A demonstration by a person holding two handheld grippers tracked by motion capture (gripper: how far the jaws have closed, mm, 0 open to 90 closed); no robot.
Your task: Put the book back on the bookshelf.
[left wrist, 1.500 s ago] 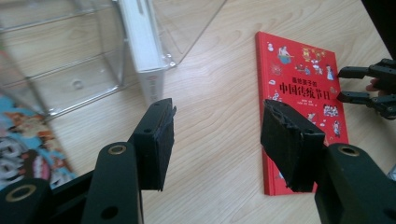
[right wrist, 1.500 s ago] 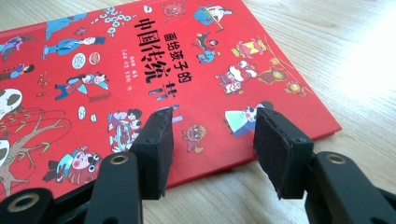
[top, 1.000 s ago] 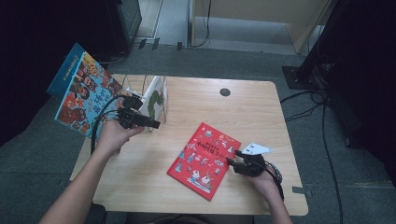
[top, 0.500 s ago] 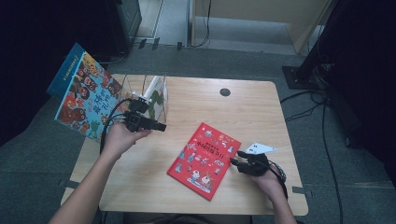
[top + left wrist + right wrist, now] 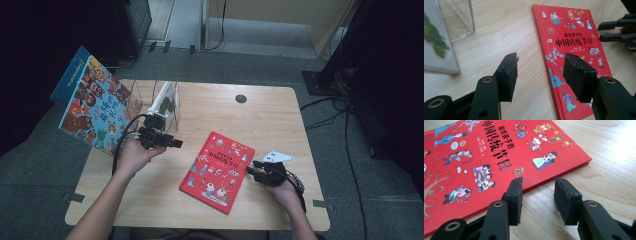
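A red picture book (image 5: 218, 171) lies flat on the wooden table (image 5: 260, 125). My left gripper (image 5: 176, 143) hovers to its left, pointing at it. Its jaws stand open and empty (image 5: 540, 58), with the red book (image 5: 574, 45) ahead. My right gripper (image 5: 250, 171) sits low at the book's right edge. Its jaws (image 5: 537, 182) have just been closing, but they are still apart. Only bare table and the edge of the red book (image 5: 486, 157) show between them, and the pads press on nothing. The right gripper (image 5: 599, 32) also appears beyond the book in the left gripper view.
A clear acrylic book holder (image 5: 145, 97) at the table's back left holds a white book with green print (image 5: 167, 102). A large colourful blue book (image 5: 92, 107) leans out past the left edge. A black round grommet (image 5: 241, 98) sits near the far edge.
My left gripper has come lower and nearer the person, away from the holder. The right hand has stayed at the book's edge, its jaws a little narrower.
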